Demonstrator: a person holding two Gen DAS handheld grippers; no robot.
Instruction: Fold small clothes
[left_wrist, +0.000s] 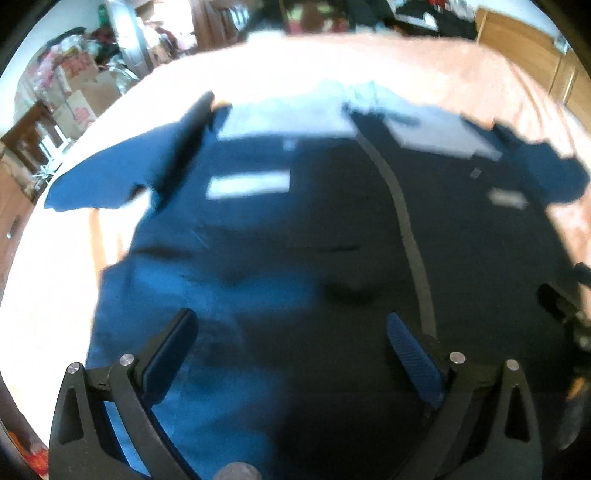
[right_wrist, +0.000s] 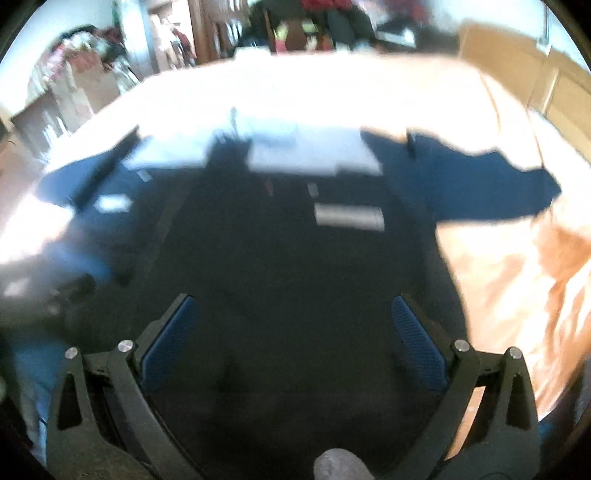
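— While both of my tools hung over the cloth, how did they stand?

— My left tool (left_wrist: 290, 325) had its blue-padded fingers (left_wrist: 413, 354) spread wide apart, with nothing between them. My right tool (right_wrist: 293, 312) was the same, fingers parted and gripping nothing. Both frames were blurred, so I could not tell whether either tip touched the fabric.

— And what lay under them?

— A dark blue shirt (left_wrist: 280, 236) lay spread flat beneath both tools, collar end away from me, its short sleeves reaching out to either side. A lighter band (left_wrist: 410, 236) ran down its front, and a pale panel (left_wrist: 284, 118) crossed the shoulders. Small white patches (left_wrist: 247, 184) sat on the chest.

— Where was the shirt resting?

— It lay on a pinkish-orange bedspread (right_wrist: 517, 266), bright with sunlight on my left and creased on my right.

— Anything beyond that?

— Past the far edge stood stacked boxes (left_wrist: 79, 92) at the left and wooden cabinets (left_wrist: 532, 55) at the right.
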